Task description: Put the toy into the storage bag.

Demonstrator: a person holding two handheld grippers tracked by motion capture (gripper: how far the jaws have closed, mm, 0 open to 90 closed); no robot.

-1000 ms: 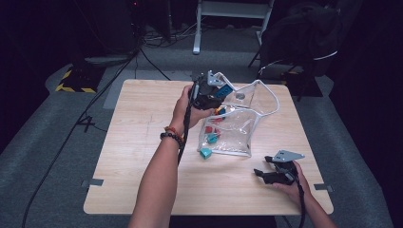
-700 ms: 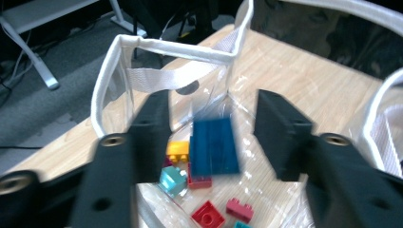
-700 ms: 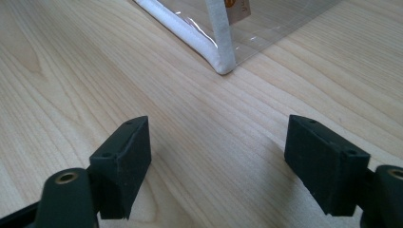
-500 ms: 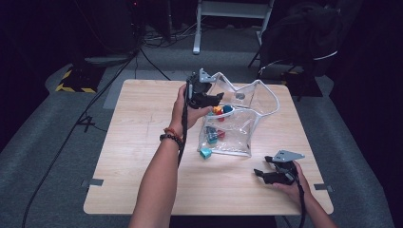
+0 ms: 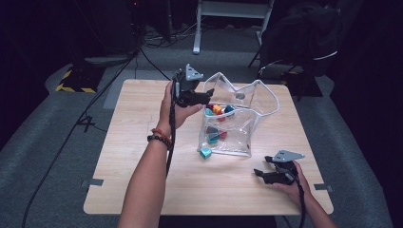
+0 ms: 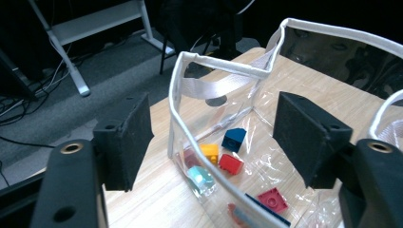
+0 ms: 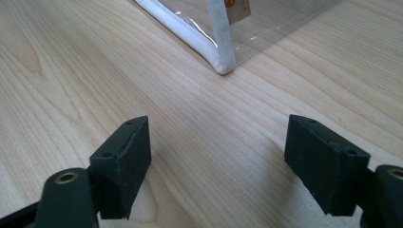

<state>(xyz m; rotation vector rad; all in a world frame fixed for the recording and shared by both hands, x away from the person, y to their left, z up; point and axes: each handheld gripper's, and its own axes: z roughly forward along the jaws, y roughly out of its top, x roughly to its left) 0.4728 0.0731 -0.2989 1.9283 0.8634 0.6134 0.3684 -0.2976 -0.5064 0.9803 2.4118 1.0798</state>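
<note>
A clear plastic bag [image 5: 237,121] with white edging is seen on the wooden bench [image 5: 138,142], standing towards the far right part of it, with its mouth open upwards. Several small coloured bricks are kept inside the bag; in the left gripper view a blue brick [image 6: 234,138], a yellow brick [image 6: 209,152] and a red brick [image 6: 231,163] can be told apart. 1 teal brick [image 5: 205,152] is lying on the bench outside the bag, just beside its near left corner.

The left gripper [image 5: 202,96] is held above the bench at the far left rim of the bag. Its jaws have just been opening and are now parted about halfway. In the left gripper view the white rim [image 6: 177,85] of the bag is seen between the 2 pads [image 6: 135,137], but it is not pressed by them, so nothing is gripped.

The right gripper [image 5: 260,171] is kept low over the bench at the near right, apart from the bag. Its jaws are spread wide and nothing is held; in the right gripper view only bare wood lies between them, and the near corner of the bag [image 7: 223,66] is seen farther off.
</note>
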